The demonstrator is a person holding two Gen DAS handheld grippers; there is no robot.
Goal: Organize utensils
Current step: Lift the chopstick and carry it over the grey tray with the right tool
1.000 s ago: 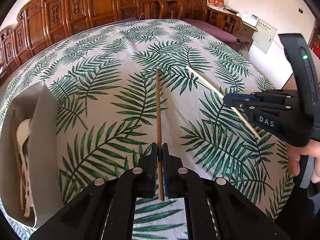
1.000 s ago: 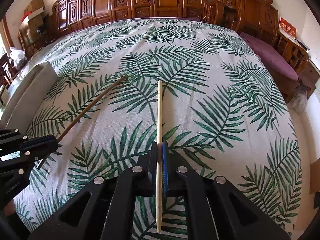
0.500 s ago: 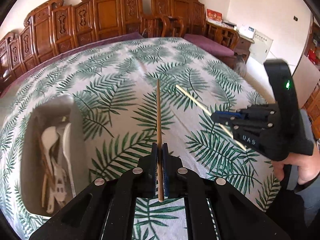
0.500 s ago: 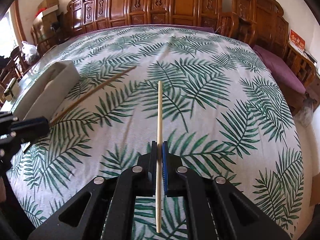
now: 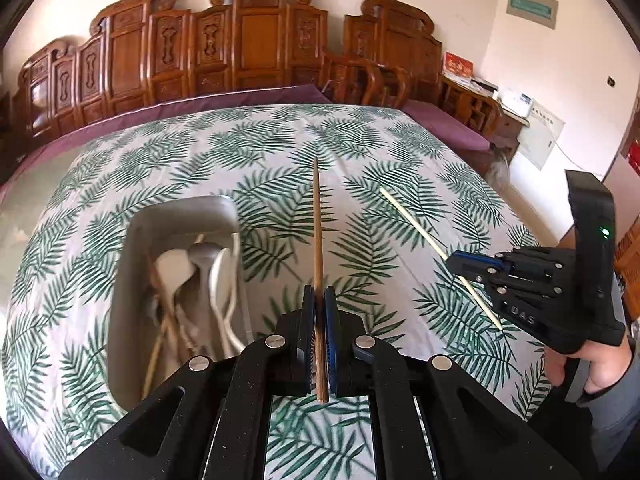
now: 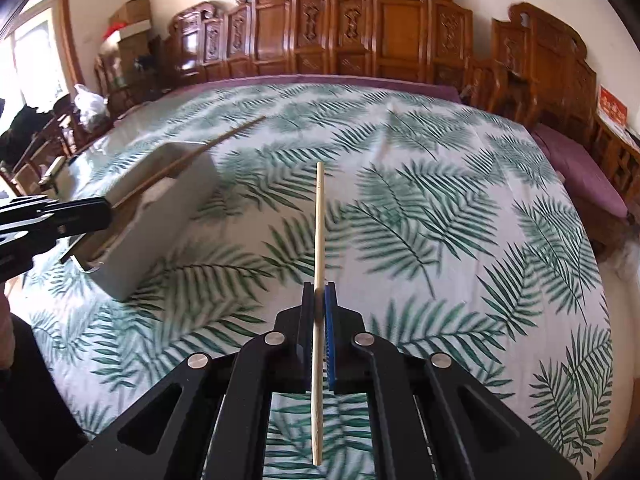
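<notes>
My left gripper (image 5: 319, 294) is shut on a brown chopstick (image 5: 317, 232) that points forward above the leaf-print tablecloth. To its left stands a white oblong bin (image 5: 126, 264) holding white spoons (image 5: 216, 276) and chopsticks. My right gripper (image 6: 319, 290) is shut on a pale chopstick (image 6: 319, 220), also held off the cloth. In the left wrist view the right gripper (image 5: 456, 262) hangs at the right with the pale chopstick (image 5: 412, 220) slanting through it. In the right wrist view the left gripper (image 6: 102, 212) carries the brown chopstick (image 6: 192, 156) over the bin (image 6: 168, 216).
The tablecloth (image 6: 420, 208) covers a wide table. Carved wooden chairs (image 5: 248, 44) line the far edge, and purple cushions (image 6: 576, 168) lie at the right. A person's hand (image 5: 596, 364) grips the right tool at the lower right of the left wrist view.
Both grippers have risen with their chopsticks still clamped. The bin has come further into both views, and the left gripper's brown chopstick now crosses over it.
</notes>
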